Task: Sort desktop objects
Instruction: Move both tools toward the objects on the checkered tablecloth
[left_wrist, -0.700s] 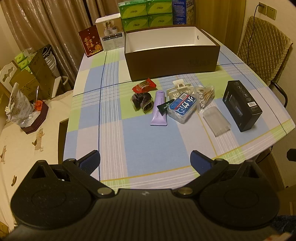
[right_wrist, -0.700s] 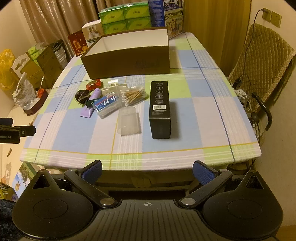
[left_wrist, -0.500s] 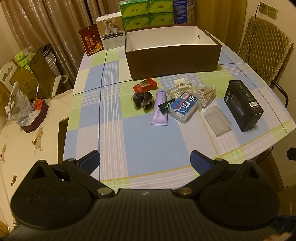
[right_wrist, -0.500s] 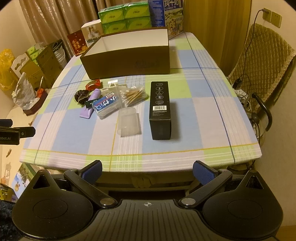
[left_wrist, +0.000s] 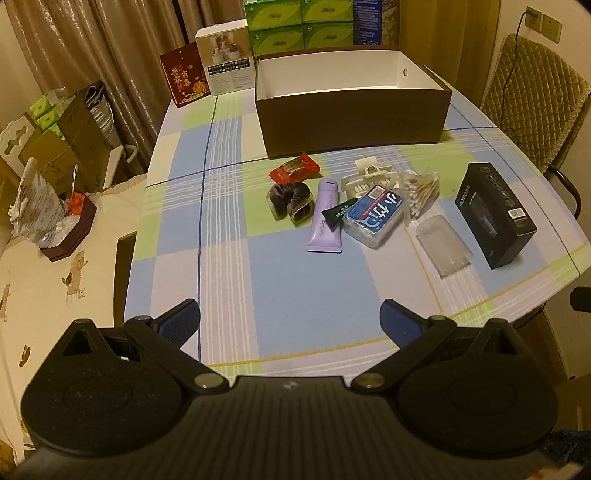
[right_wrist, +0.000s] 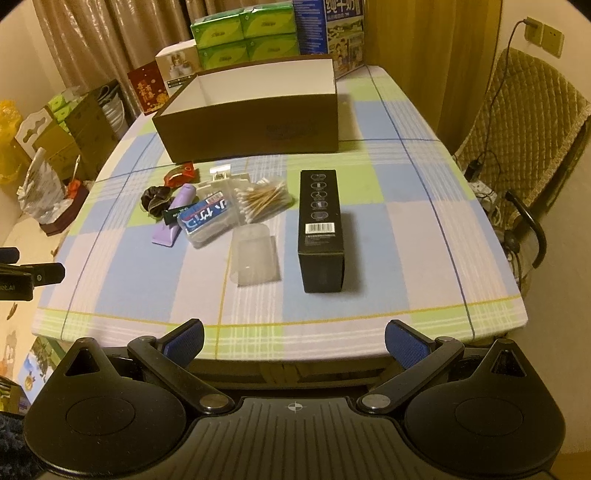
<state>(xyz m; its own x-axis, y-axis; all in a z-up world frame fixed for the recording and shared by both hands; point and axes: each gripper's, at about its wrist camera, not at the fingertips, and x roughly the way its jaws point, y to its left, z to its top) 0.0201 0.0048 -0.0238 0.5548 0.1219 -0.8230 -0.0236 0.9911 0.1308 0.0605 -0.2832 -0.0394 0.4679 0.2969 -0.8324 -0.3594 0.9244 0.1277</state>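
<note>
An open brown box (left_wrist: 352, 118) (right_wrist: 255, 123) with a white inside stands at the back of the checked table. In front of it lies a cluster: a red packet (left_wrist: 294, 168), a dark scrunchie (left_wrist: 290, 201), a purple tube (left_wrist: 325, 218) (right_wrist: 173, 214), a white hair claw (left_wrist: 365, 177), a blue-labelled clear case (left_wrist: 373, 216) (right_wrist: 207, 219), cotton swabs (left_wrist: 421, 192) (right_wrist: 264, 197), a clear plastic case (left_wrist: 443, 245) (right_wrist: 253, 254) and a black carton (left_wrist: 493, 216) (right_wrist: 320, 230). My left gripper (left_wrist: 290, 319) hangs open over the table's near edge. My right gripper (right_wrist: 293, 341) is open too, short of the table.
Green tissue packs (left_wrist: 299, 22), a white carton (left_wrist: 225, 55) and a red card box (left_wrist: 184, 79) stand behind the brown box. A quilted chair (right_wrist: 517, 122) is on the right. Cardboard boxes and bags (left_wrist: 55, 147) crowd the left side.
Both views have crept slightly forward toward the table. Nothing on the table has moved, and both grippers stay open.
</note>
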